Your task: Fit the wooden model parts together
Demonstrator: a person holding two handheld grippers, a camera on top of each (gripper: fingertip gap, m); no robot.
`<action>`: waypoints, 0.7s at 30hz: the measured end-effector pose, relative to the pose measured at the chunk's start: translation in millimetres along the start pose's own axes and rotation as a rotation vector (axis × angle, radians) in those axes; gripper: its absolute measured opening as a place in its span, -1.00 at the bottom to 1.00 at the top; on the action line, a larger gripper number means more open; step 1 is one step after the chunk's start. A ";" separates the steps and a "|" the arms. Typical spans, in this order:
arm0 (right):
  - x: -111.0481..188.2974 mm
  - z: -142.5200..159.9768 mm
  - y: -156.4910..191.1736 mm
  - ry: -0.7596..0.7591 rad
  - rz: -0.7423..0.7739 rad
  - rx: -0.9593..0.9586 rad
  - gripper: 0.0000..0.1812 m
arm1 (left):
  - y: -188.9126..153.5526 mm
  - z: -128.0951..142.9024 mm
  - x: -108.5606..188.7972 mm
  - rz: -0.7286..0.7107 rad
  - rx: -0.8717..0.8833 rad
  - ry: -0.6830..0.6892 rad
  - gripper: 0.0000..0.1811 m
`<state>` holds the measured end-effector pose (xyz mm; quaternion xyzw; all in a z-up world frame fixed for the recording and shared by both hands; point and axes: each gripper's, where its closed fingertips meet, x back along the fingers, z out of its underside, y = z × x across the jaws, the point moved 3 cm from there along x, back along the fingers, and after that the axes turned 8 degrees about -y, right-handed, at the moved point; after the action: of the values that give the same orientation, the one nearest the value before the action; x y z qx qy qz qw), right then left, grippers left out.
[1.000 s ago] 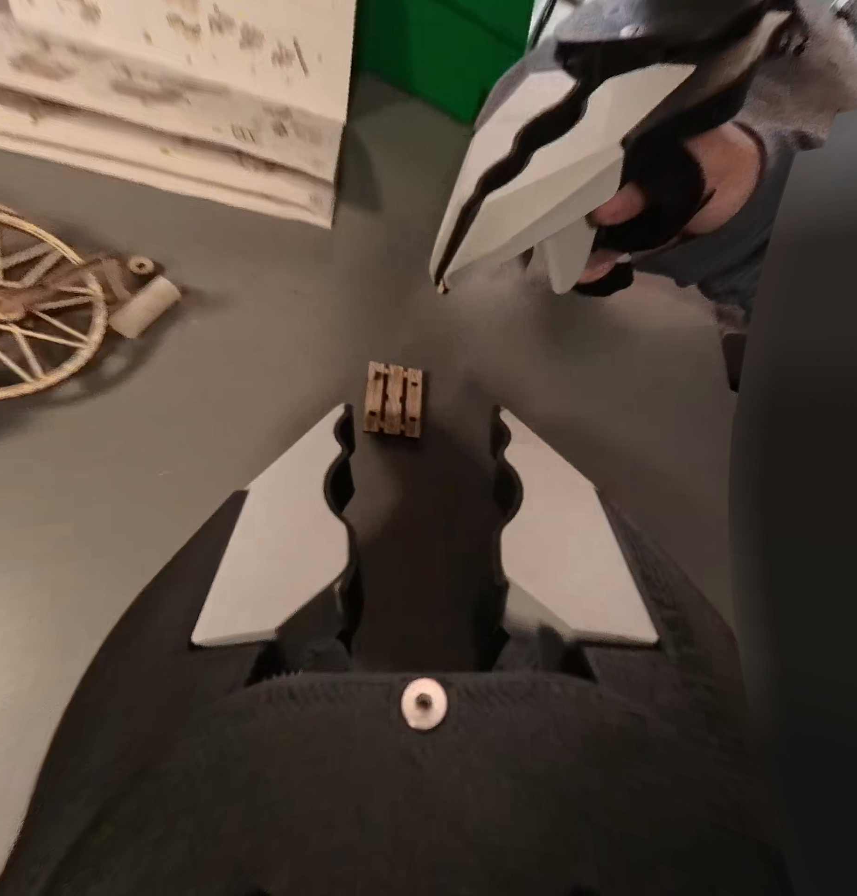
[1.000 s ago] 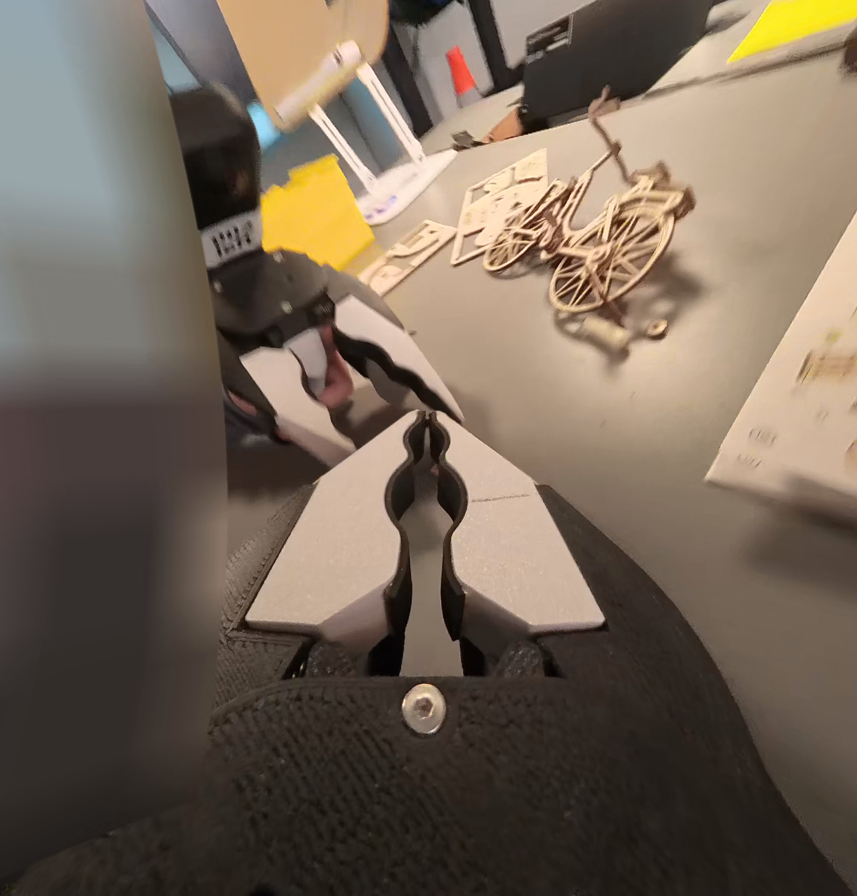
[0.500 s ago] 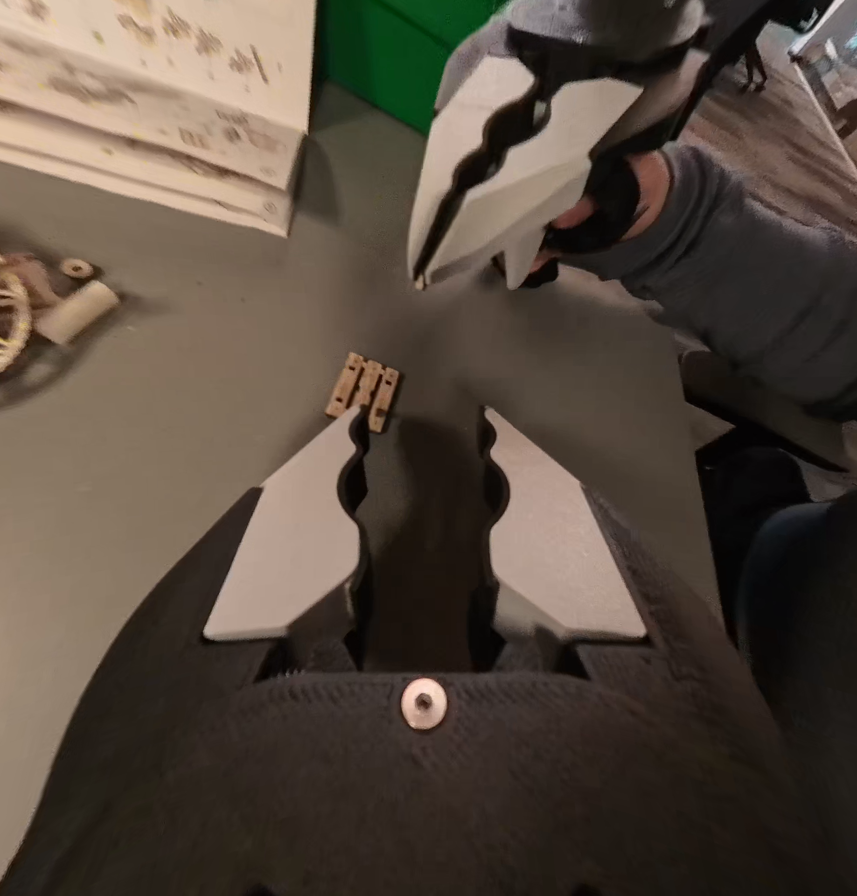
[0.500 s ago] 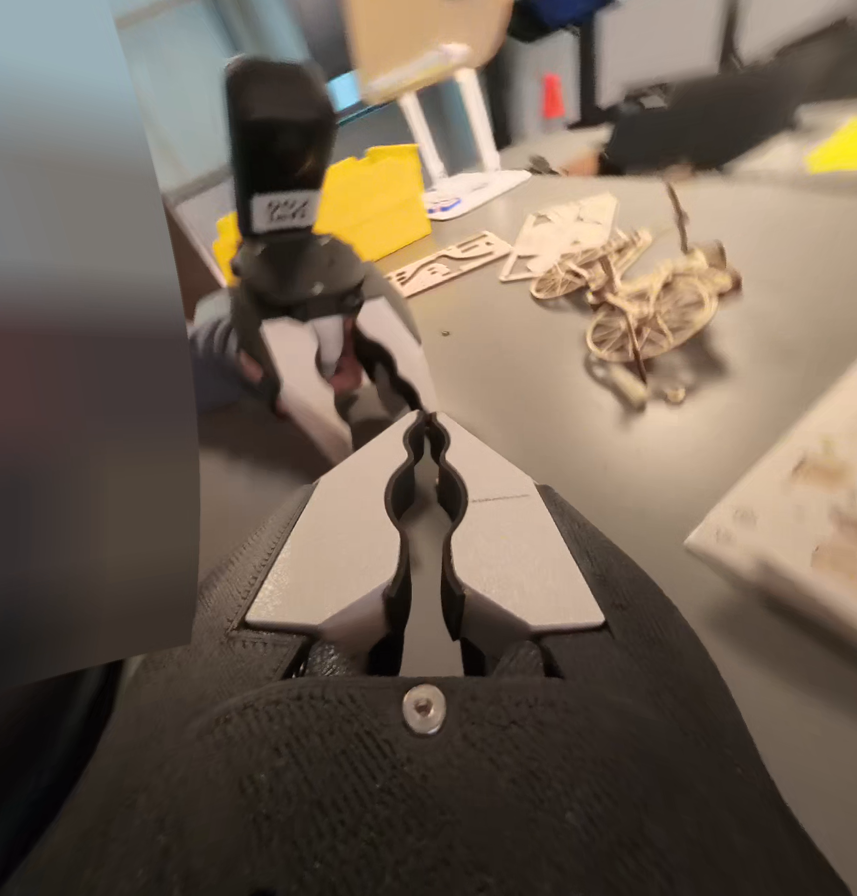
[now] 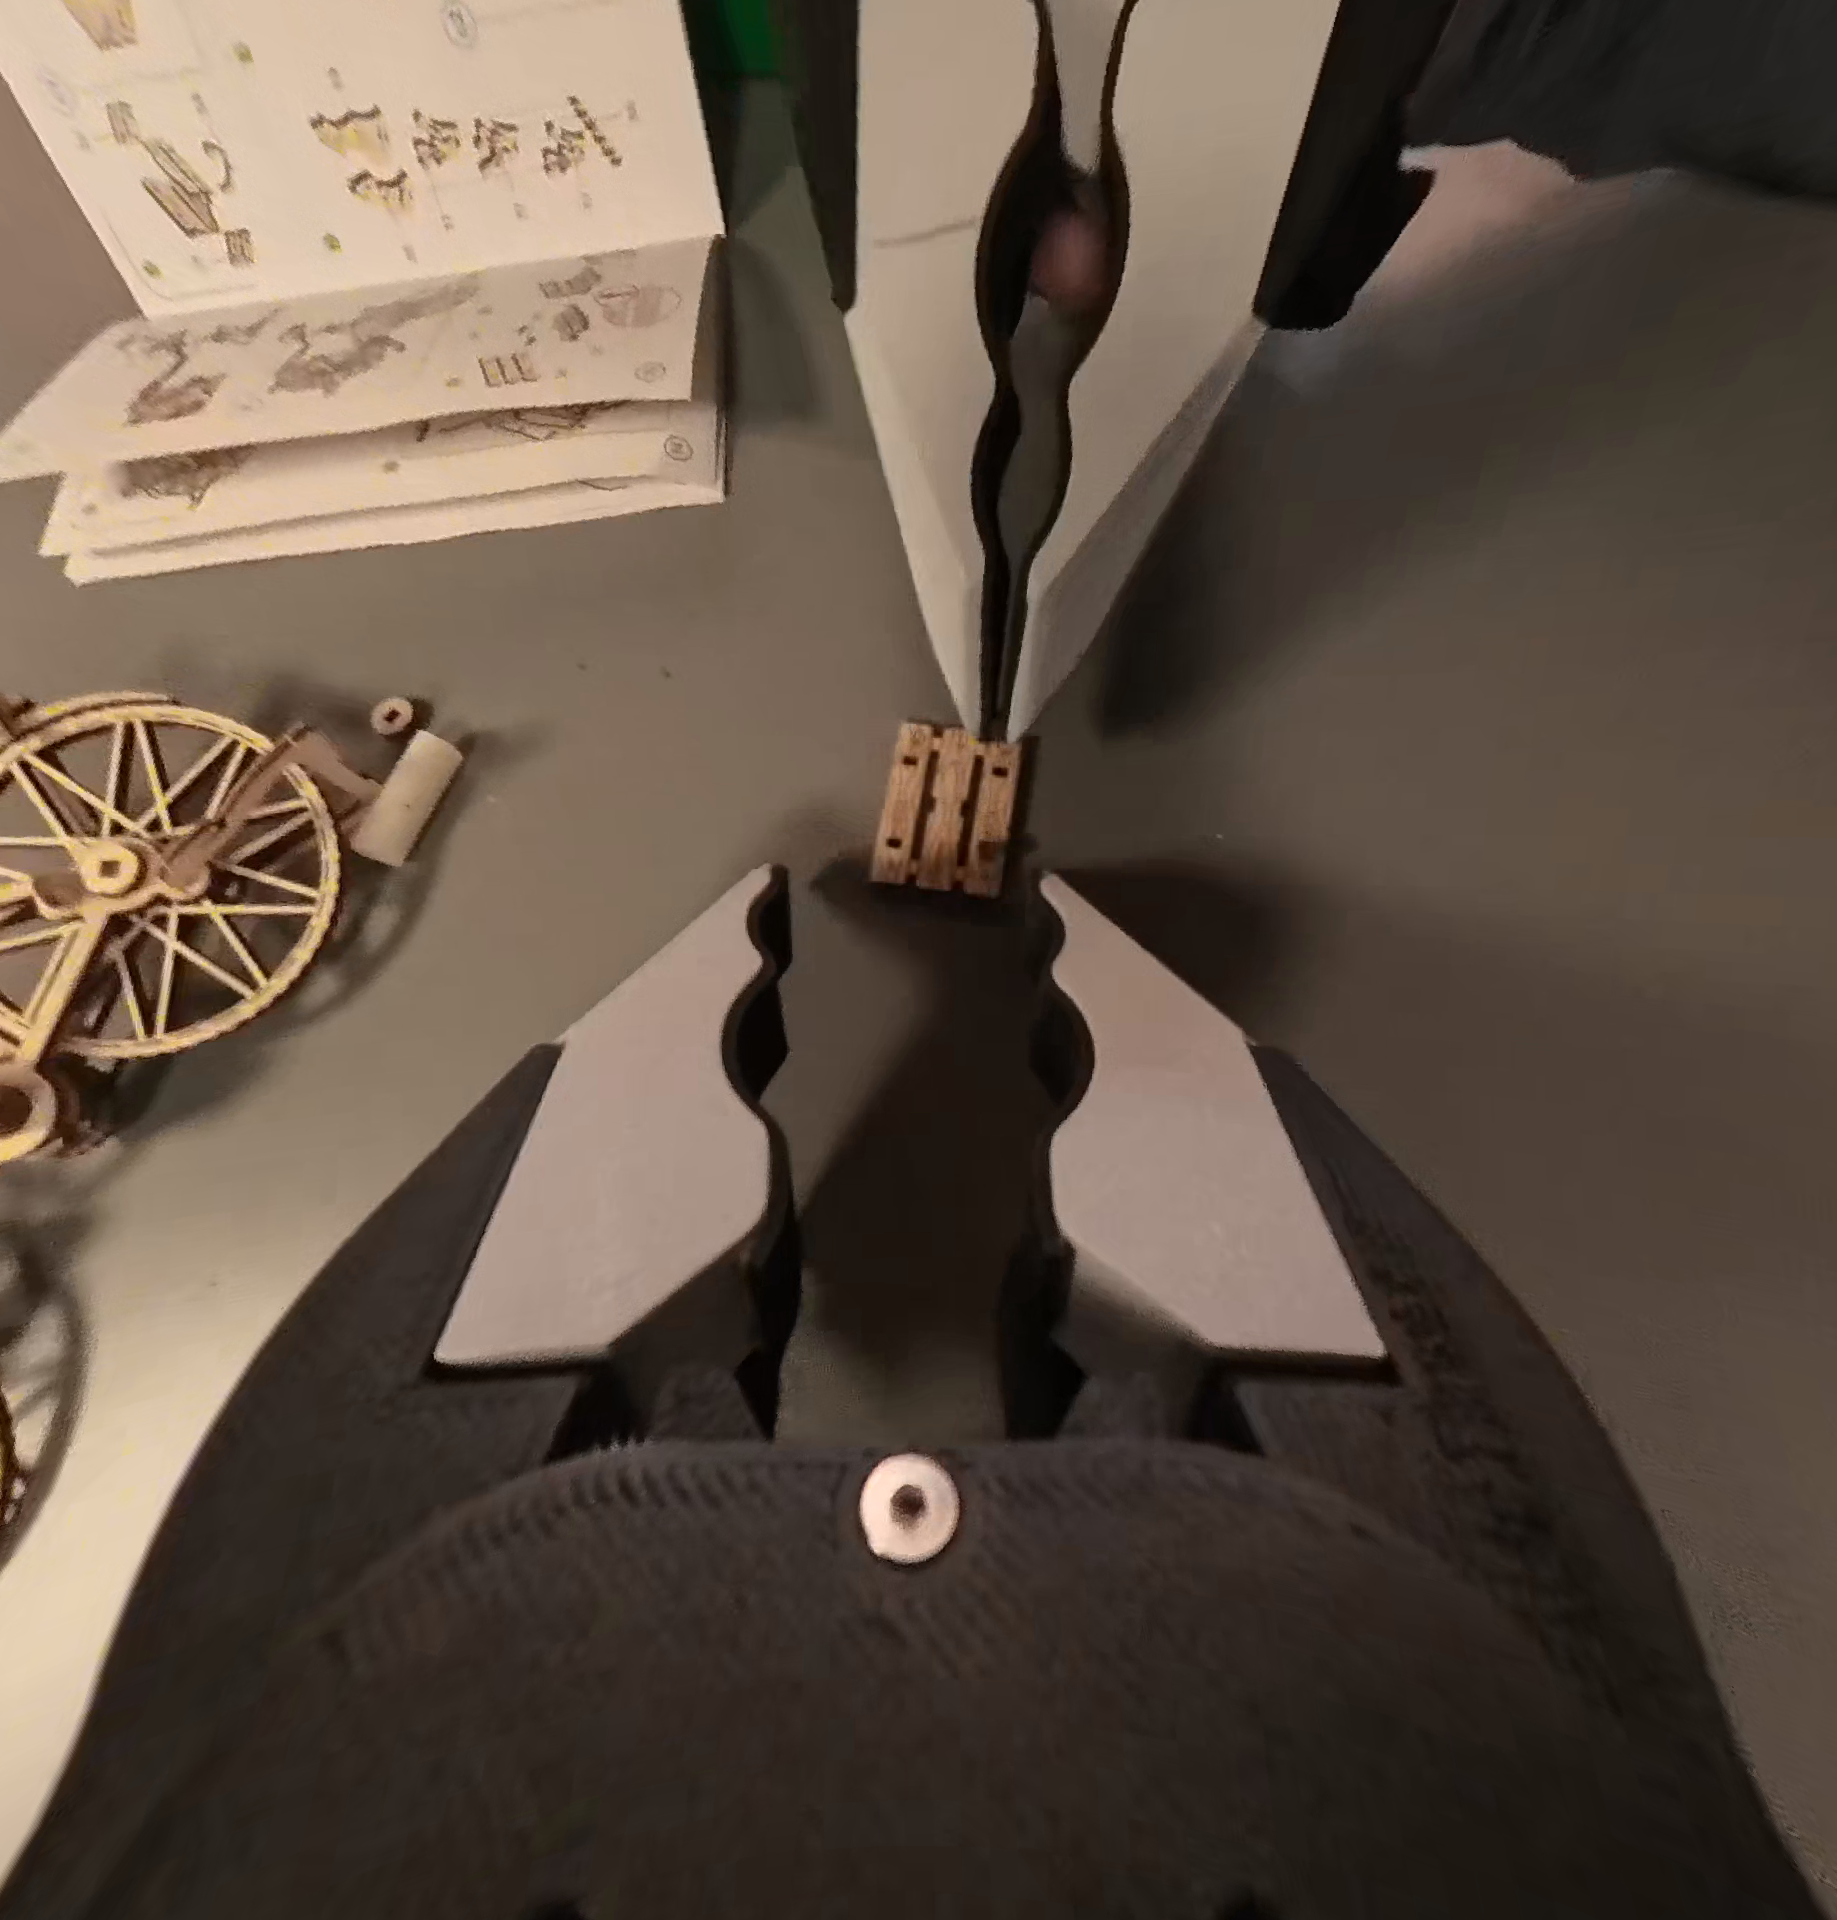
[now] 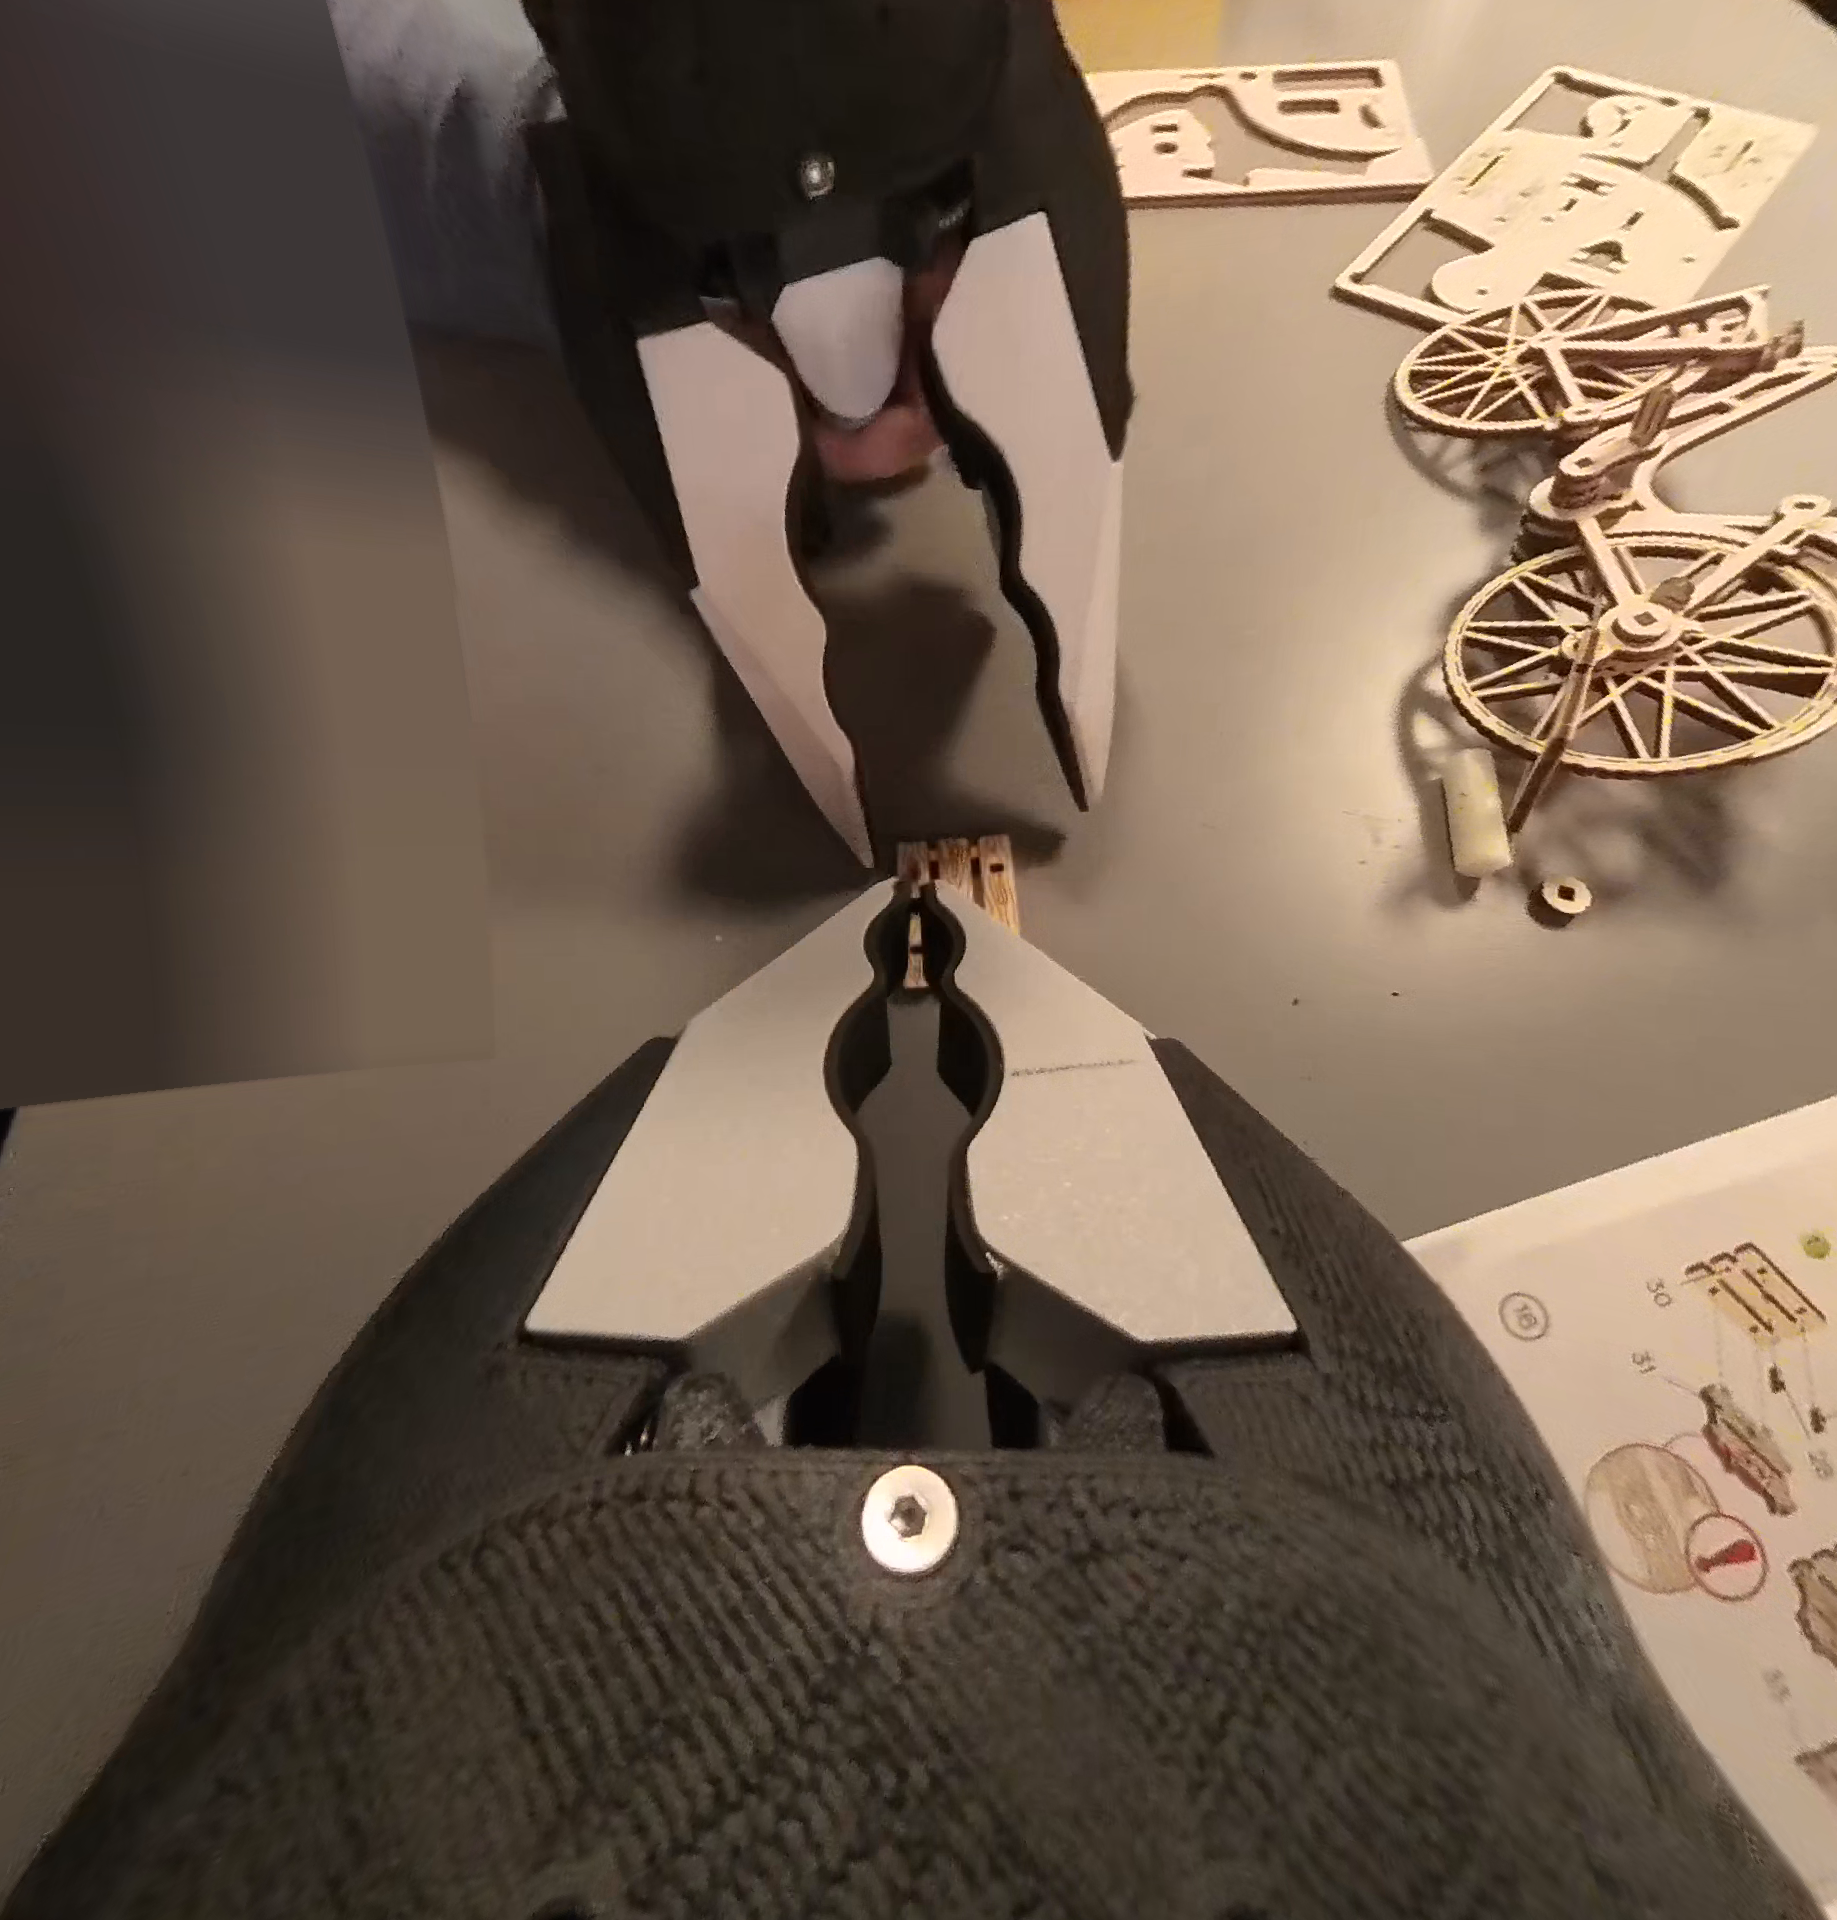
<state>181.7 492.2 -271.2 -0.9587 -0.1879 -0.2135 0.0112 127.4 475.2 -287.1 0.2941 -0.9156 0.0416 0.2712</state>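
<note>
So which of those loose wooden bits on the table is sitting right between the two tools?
The small slatted wooden block. The tiny ring lies off beside the wooden bicycle.

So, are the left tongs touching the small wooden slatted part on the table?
Apart. In the left wrist view, the open left tongs stop short of the wooden slatted part; grey table shows between each fingertip and the part.

Hobby or office workspace. Grey desk (image 5: 1516, 727) carries a wooden bicycle model (image 6: 1641, 582), punched-out part sheets (image 6: 1257, 135), and a folded instruction booklet (image 5: 394, 260).
</note>
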 end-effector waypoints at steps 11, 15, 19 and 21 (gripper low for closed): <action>0.3 1.5 -4.6 0.015 -0.091 0.011 -1.00 | 32.5 3.8 1.5 -0.038 0.006 -0.001 -0.54; -3.1 -1.8 1.1 0.001 -0.116 0.043 -1.00 | 22.4 4.9 11.7 0.003 0.051 -0.027 -0.55; -10.1 2.4 1.0 0.057 -0.148 0.090 -1.00 | 9.9 3.2 10.0 0.013 0.257 -0.025 -0.13; -11.1 3.3 -0.4 0.068 -0.166 0.097 -1.00 | 5.0 1.4 4.1 -0.008 0.269 -0.001 0.05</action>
<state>173.5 489.0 -278.8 -0.9304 -0.2760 -0.2367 0.0463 121.1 476.9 -285.7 0.3314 -0.9007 0.1629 0.2288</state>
